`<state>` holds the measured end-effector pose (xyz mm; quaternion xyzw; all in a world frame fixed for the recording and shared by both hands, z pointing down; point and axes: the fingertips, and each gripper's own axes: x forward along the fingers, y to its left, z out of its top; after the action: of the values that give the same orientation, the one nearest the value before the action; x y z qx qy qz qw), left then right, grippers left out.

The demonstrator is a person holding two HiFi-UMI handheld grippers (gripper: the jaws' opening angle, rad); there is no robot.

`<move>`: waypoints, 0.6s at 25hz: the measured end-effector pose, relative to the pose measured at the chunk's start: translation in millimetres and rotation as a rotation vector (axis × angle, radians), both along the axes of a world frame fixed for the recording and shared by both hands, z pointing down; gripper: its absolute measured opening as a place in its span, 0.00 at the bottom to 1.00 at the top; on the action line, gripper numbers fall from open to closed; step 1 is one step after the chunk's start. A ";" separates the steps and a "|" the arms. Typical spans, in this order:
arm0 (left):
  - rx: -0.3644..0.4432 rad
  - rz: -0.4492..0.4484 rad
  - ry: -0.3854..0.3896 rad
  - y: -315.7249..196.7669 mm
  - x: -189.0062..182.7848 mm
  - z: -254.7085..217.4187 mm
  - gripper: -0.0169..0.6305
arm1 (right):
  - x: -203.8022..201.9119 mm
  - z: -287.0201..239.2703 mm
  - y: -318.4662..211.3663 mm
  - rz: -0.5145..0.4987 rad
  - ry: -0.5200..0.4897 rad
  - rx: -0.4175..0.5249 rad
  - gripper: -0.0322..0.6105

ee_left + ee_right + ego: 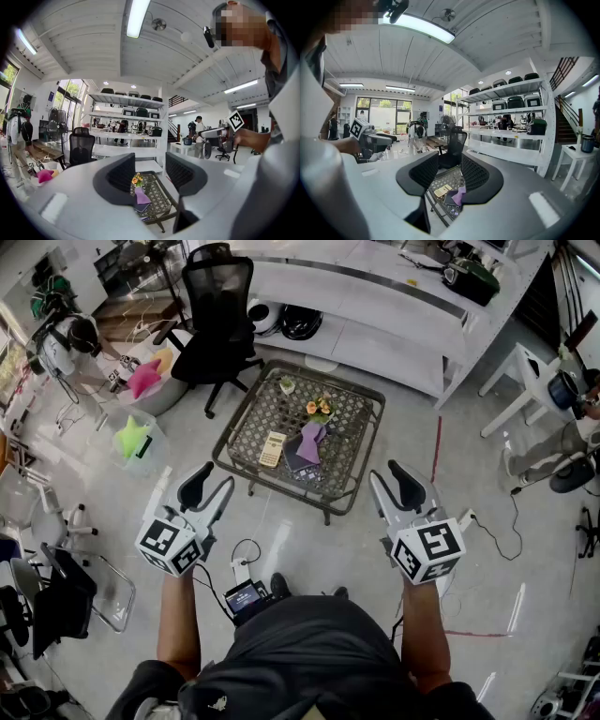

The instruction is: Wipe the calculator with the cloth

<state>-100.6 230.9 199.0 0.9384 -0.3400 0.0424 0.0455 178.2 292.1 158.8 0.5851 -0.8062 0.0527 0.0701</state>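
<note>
A beige calculator (272, 448) lies on a low lattice-top table (253, 399) in front of me on the floor. Beside it to the right, a purple cloth (311, 441) rests bunched on a dark flat item (296, 461). Both grippers hang in the air short of the table's near edge, well apart from these things. My left gripper (211, 486) stands open and empty; its view shows the cloth (142, 196) far off between the jaws. My right gripper (394, 480) is open too, holding nothing, with the calculator (442, 191) and cloth (459, 194) seen beyond its jaws.
Orange flowers (319, 409) and a small cup (287, 385) stand at the table's far side. A black office chair (220, 296) and a long white shelf unit (375, 306) are behind it. Bins (136, 432) sit left, a white side table (520, 371) right, cables (246, 554) at my feet.
</note>
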 end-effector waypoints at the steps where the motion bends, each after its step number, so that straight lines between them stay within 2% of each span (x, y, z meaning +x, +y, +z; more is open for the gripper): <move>1: -0.002 0.001 0.002 -2.3 -1.8 -0.6 0.36 | -1.4 -0.4 -1.9 0.002 0.002 -0.002 0.28; 15: -0.018 0.032 0.029 -19.0 -35.0 12.2 0.36 | -34.2 6.3 -14.4 0.027 0.034 -0.030 0.28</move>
<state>-135.5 211.8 211.2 0.9438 -0.3239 0.0326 0.0580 144.0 277.7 165.1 0.5954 -0.7962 0.0560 0.0917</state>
